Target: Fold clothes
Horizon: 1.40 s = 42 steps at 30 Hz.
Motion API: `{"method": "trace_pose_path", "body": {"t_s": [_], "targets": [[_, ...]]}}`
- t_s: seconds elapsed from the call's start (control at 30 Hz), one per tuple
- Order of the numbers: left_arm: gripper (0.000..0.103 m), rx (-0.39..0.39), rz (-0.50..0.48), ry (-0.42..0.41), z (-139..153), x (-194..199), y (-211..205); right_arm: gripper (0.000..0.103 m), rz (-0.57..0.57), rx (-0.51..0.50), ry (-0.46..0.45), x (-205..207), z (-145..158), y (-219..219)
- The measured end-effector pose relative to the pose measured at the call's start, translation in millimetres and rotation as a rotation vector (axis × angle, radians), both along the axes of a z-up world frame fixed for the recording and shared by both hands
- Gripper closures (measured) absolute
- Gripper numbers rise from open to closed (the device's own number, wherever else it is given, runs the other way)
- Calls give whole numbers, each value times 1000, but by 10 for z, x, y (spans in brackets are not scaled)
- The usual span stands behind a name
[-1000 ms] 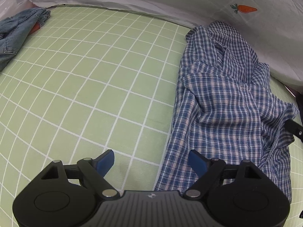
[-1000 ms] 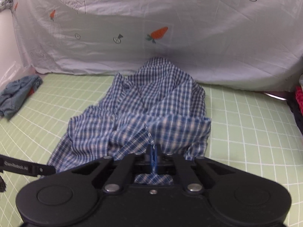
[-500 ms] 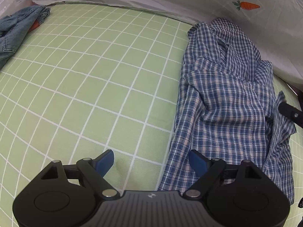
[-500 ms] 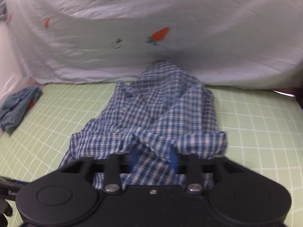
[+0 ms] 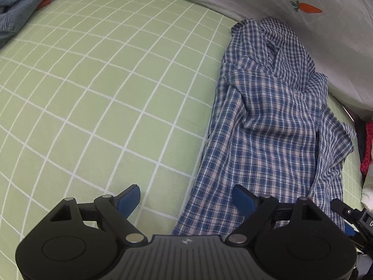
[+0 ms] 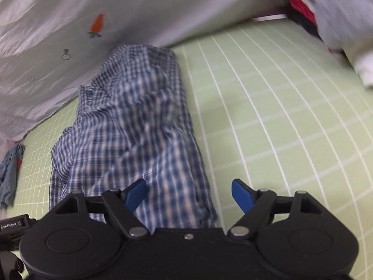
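The right gripper (image 6: 188, 192) is spreading its fingers over the plaid shirt (image 6: 137, 126), gripping nothing; the left gripper (image 5: 186, 197) is hovering wide, empty, straddling its near-left hem for another fold.

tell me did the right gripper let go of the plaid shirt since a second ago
Yes. The right gripper was pinched on a fold of the plaid shirt; now its jaws are opening, clear of the cloth, and the shirt lies flatter on the green grid sheet.

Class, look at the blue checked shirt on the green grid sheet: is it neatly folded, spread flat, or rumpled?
Rumpled. The blue checked shirt lies in a long narrow heap, with creases and overlapping layers, not squared.
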<state>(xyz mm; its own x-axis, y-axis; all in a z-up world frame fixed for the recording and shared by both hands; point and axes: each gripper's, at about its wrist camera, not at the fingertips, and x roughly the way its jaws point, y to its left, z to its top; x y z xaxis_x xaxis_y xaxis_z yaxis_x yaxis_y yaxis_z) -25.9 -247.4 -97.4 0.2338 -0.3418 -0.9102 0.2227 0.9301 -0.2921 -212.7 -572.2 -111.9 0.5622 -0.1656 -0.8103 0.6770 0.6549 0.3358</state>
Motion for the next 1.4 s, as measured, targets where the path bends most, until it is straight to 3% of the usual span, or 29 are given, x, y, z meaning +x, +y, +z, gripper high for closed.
{"method": "trace_pose_path", "body": {"t_s": [0.1, 0.23, 0.4, 0.43, 0.47, 0.5, 0.53, 0.57, 0.67, 0.77, 1.1, 1.4], "targets": [[18, -34, 20, 29, -21, -21, 48, 22, -19, 59, -9, -58, -66, -28], [28, -81, 27, 45, -9, -42, 68, 22, -34, 135, -20, -61, -149, -42], [36, -155, 46, 93, -64, -43, 95, 22, -5, 143, -12, -45, -161, 14], [42, -172, 51, 99, -72, -45, 103, 23, 0, 141, -11, -45, -158, 23], [59, -188, 55, 106, -80, -48, 111, 29, 7, 146, -15, -54, -157, 31], [69, -205, 60, 112, -88, -50, 119, 41, 17, 155, -22, -57, -163, 37], [87, -217, 56, 110, -70, -71, 123, 51, 29, 173, -32, -63, -175, 38], [93, -229, 51, 108, -50, -94, 127, 68, 30, 194, -49, -83, -184, 41], [97, -265, 36, 101, 10, -162, 139, 79, 34, 177, -85, -168, -141, 91], [98, -299, 28, 87, 132, -283, 226, 82, 32, 158, -102, -306, -26, 172], [98, -288, -27, 130, 303, -819, 580, 83, 45, 166, -95, -1014, 193, 600], [99, -350, -32, 261, 437, -1217, 955, 83, 113, 172, -49, -1553, 358, 877]]}}
